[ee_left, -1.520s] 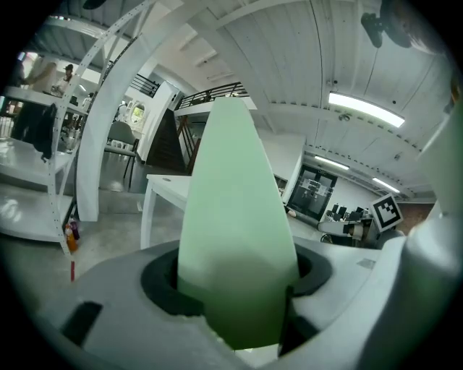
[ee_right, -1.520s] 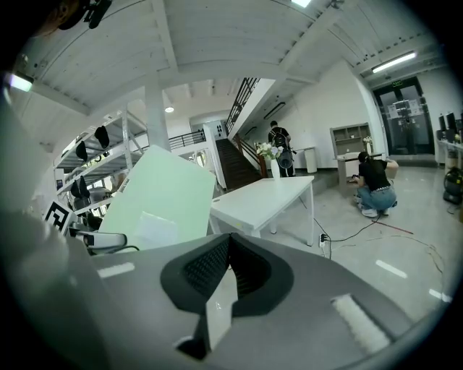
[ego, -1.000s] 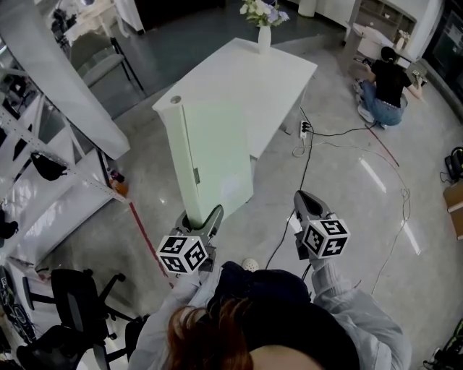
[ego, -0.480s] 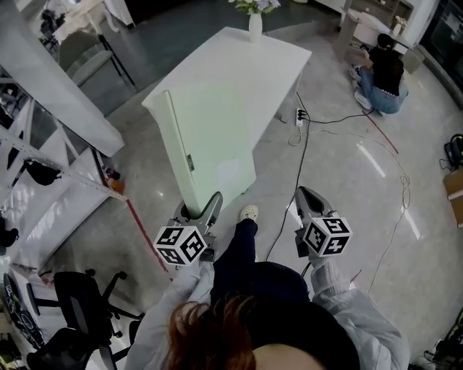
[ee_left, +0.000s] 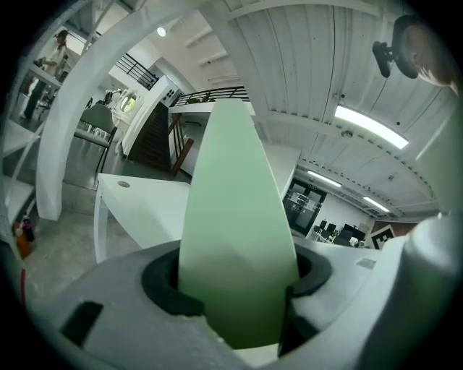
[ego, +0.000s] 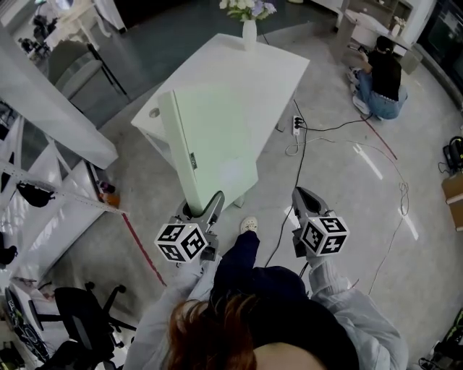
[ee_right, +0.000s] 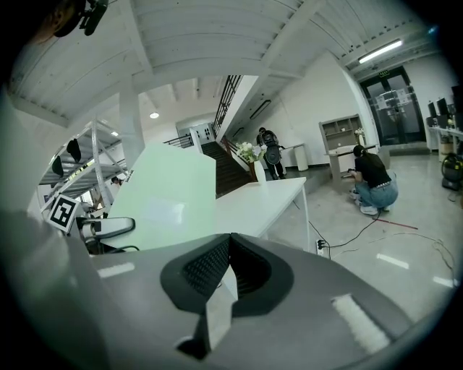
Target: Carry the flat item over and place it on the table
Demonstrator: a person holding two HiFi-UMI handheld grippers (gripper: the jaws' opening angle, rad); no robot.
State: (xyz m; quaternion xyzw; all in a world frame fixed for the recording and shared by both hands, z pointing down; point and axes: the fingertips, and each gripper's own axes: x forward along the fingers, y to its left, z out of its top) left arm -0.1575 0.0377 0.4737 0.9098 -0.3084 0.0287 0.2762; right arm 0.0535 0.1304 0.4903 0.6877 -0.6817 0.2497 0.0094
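In front of us, the left tongs (ego: 203, 208) grip the lower edge of a pale green flat panel (ego: 213, 141), which stands upright from the jaws and leans slightly away. In the left gripper view, the panel (ee_left: 233, 217) fills the gap between the dark pads of the left tongs (ee_left: 235, 293), which press on it from both sides. Seen from the head camera, the panel covers the near end of the white worktop (ego: 249, 72); it is held in the air and does not lie on it.

The right tongs (ego: 303, 198) hang beside our right leg, well apart from the panel. In the right gripper view, their ribbed pads meet at the tip with nothing between them (ee_right: 230, 249).

A white vase (ego: 249, 34) with flowers (ego: 246, 9) stands at the worktop's far end. On the glossy floor (ego: 347, 209) lies a power strip (ego: 297, 124) with trailing cables, and beyond it a person (ego: 383, 76) crouches. Our shoe (ego: 249, 225) shows between the two tongs.
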